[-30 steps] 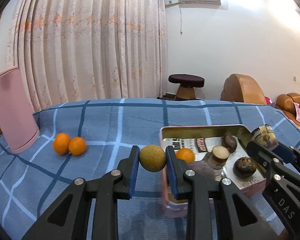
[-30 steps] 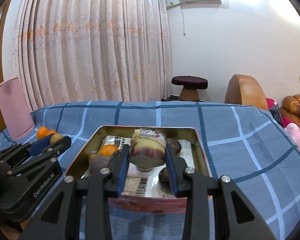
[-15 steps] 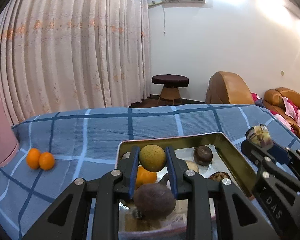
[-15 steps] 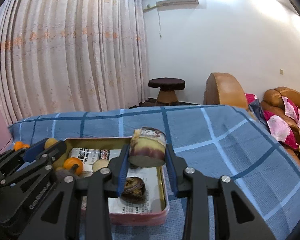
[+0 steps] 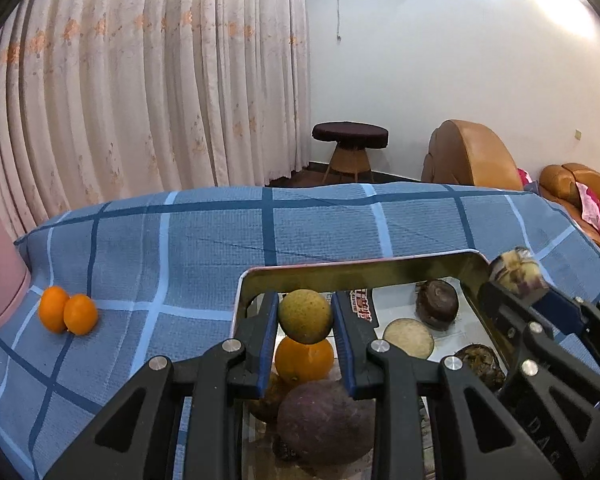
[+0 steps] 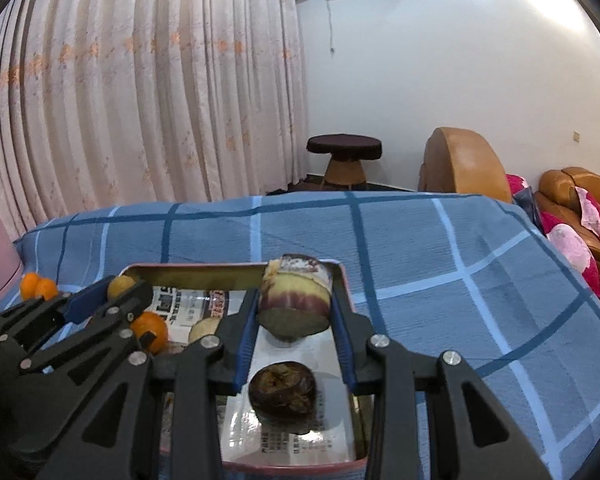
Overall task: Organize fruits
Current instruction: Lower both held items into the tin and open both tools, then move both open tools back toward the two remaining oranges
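Note:
My left gripper (image 5: pixel 306 320) is shut on a round yellow-green fruit (image 5: pixel 305 315), held over the left part of the metal tray (image 5: pixel 360 274). Below it in the tray lie an orange (image 5: pixel 304 362) and a dark purple fruit (image 5: pixel 324 426). My right gripper (image 6: pixel 294 312) is shut on a cut purple-and-cream chunk (image 6: pixel 295 300), held above the tray (image 6: pixel 204 270) near its far right corner. A dark brown fruit (image 6: pixel 283 388) lies under it. Each gripper shows in the other's view: the right gripper (image 5: pixel 516 276), the left gripper (image 6: pixel 120 286).
Two oranges (image 5: pixel 68 314) lie on the blue checked cloth (image 5: pixel 180 248) left of the tray, beside a pink container (image 5: pixel 0 264). More dark pieces (image 5: pixel 436 304) and a pale round slice (image 5: pixel 408 338) sit on the paper lining. Beyond the table stand a stool (image 5: pixel 350 140) and sofas.
Both grippers have moved with their fruit: the left one from beside the tray to over it, the right one towards the tray's right side. Neither grip has altered.

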Motion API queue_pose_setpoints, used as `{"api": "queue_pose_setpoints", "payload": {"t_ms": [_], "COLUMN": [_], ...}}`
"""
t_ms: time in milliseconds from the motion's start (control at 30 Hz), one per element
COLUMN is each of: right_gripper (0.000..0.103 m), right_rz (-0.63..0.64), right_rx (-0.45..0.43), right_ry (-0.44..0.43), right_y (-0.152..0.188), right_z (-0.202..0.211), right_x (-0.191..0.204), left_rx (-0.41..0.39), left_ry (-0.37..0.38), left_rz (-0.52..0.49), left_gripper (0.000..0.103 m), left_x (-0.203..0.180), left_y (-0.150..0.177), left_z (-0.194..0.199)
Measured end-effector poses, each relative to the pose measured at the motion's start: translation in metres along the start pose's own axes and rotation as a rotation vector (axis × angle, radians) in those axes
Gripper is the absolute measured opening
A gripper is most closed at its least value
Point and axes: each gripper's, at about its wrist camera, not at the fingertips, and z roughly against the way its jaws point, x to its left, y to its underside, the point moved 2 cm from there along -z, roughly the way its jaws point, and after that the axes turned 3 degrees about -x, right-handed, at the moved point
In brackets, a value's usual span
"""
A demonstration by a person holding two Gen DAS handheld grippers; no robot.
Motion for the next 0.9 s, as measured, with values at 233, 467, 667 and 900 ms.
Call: {"api": "queue_pose_setpoints", "payload": {"t_ms": [233, 467, 667, 900], "right_gripper": [0.037, 0.054, 0.096, 0.099], "right_rz": [0.027, -0.001, -0.136, -0.186], "right_rx": [0.02, -0.013, -0.088, -0.154], "right_ry": [-0.046, -0.041, -0.008, 0.008], "right_y": [0.003, 0.004, 0.003, 0.001], "right_z": [-0.003, 0.005, 0.019, 0.033], "right_x": [0.007, 0.002, -0.023, -0.027], "left_rx": [0.013, 0.007, -0.029, -0.056], "left_ry": [0.0, 0.013, 0.018, -0.015], "left_rz": [-0.001, 0.005, 0.104, 0.035], "left_gripper": [0.029, 0.039, 0.081, 0.086], "left_x": [0.0, 0.002, 0.019, 0.015], "left_y": [0.002, 0.003, -0.001, -0.001], "left_z": [0.0, 0.004, 0.016, 0.027]}}
